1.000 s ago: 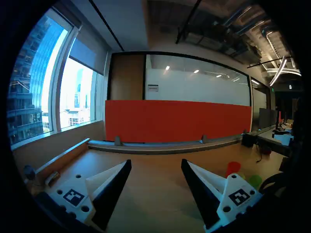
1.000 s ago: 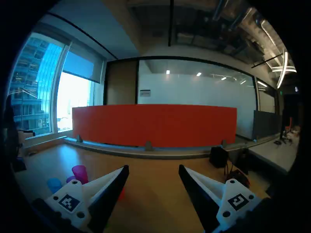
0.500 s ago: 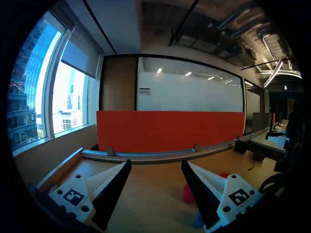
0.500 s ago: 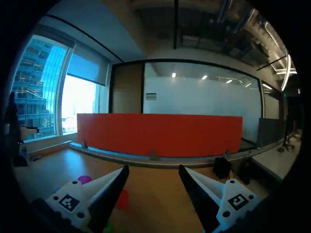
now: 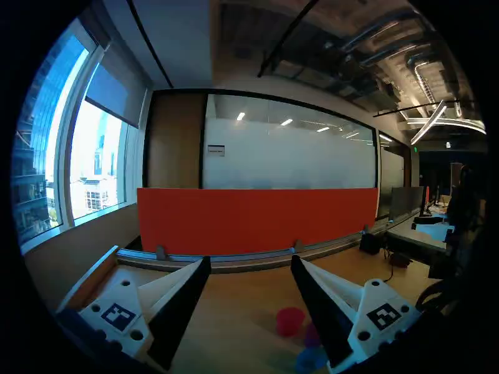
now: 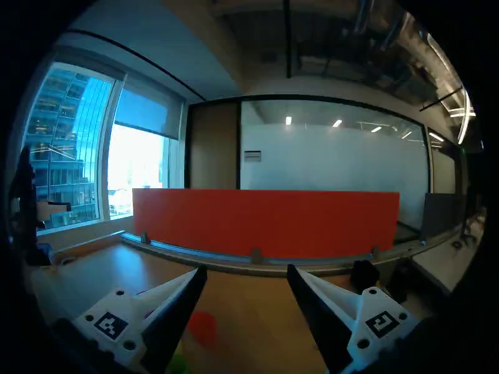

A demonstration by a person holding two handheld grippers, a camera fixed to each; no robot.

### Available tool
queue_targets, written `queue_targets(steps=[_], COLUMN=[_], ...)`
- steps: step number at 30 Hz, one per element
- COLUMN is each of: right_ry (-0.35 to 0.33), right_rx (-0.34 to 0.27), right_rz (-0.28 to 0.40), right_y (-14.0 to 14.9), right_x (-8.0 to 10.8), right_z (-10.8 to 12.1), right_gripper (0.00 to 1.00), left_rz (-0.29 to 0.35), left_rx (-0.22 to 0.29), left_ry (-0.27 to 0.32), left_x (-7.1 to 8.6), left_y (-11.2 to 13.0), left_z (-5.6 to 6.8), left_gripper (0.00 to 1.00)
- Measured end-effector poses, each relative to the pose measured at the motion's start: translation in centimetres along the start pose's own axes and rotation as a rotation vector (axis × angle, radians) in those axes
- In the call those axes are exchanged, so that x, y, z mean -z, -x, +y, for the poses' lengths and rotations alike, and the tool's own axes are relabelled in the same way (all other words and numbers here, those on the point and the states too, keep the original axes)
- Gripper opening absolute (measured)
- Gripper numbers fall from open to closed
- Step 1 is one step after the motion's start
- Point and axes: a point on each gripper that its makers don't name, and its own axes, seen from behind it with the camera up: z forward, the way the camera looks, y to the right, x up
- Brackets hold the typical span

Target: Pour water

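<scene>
Both tools are held low over the smooth, light wooden desk (image 5: 240, 311), facing the matte orange partition panel (image 5: 256, 218) at its far edge. The left gripper (image 5: 249, 258) has its white, wedge-shaped fingers spread wide with nothing between them. The right gripper (image 6: 246, 268) likewise stands wide open and empty. Over the last second the left gripper has swung towards the small plastic cups. They sat far off at its right edge, and now the round red plastic cup (image 5: 290, 321) lies near, just inside its right finger, with a purple cup (image 5: 310, 335) and a blue cup (image 5: 307, 360) crowded beside it. In the right gripper view the cluster has slid low and near, with a blurred red cup (image 6: 203, 327) between the fingers and a green cup (image 6: 178, 364) at the bottom edge. Judged from this, the approach to a cup is under way and neither grasp nor pouring has begun. Whether any cup holds water cannot be told.
</scene>
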Motion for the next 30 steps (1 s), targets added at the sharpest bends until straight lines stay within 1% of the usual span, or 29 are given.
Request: queue_targets(steps=[5,8,11,14,20,23,28,30], right_ry=[-0.010,-0.029,-0.066,-0.113,-0.228,-0.281,-0.356,-0.377], right_rx=[0.010,0.018,0.020,0.018,0.032,0.030,0.024,0.024], right_rz=[0.004,0.004,0.002,0.001,0.012,0.022,0.029,0.031], right_y=[-0.7,-0.8,-0.8,-1.0,-1.6,-2.3,-3.3,-3.5], right_x=[-0.4,-0.7,-0.7,-0.5,-0.1,0.4,1.1,1.4], right_z=[0.1,-0.2,-1.0,-1.9,-4.4,-5.6,-7.1,-7.4], right_gripper=[0.99,0.99,0.99,0.99,0.99,0.99,0.99,0.99], left_rz=[-0.004,-0.007,-0.007,-0.008,-0.001,0.003,0.010,0.013], left_rx=[0.007,0.002,-0.003,-0.004,0.003,0.006,0.025,0.030], left_ry=[0.039,0.059,0.079,0.115,0.218,0.272,0.350,0.376], left_x=[-0.6,-0.8,-0.9,-1.0,-0.7,-0.4,0.3,0.4], left_y=[-0.4,-0.5,-0.5,-0.6,-1.0,-1.2,-1.8,-1.9], left_z=[0.8,1.2,1.5,2.1,4.2,5.4,7.1,7.6], left_gripper=[0.95,0.95,0.95,0.95,0.95,0.95,0.95,0.95])
